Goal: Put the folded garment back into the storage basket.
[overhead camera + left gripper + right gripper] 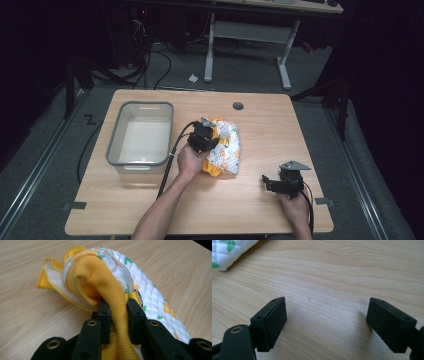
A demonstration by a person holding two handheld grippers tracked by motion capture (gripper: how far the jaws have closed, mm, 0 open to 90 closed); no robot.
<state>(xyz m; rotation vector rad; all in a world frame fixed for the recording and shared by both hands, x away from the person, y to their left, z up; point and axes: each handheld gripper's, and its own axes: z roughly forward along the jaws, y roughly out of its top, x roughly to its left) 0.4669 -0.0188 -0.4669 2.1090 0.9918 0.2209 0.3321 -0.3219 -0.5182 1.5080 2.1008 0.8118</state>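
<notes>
A small quilted white garment with orange and green print and yellow ribbed trim lies bunched at the middle of the wooden table. My left gripper is on its left side, shut on the yellow ribbed trim, which runs between the two jaws. My right gripper rests low over bare wood at the front right, jaws wide apart and empty. A corner of the garment shows at the top left of the right gripper view.
A grey plastic tub, empty, stands on the left part of the table. A round cable hole sits near the far edge. A desk frame and cables lie on the floor beyond.
</notes>
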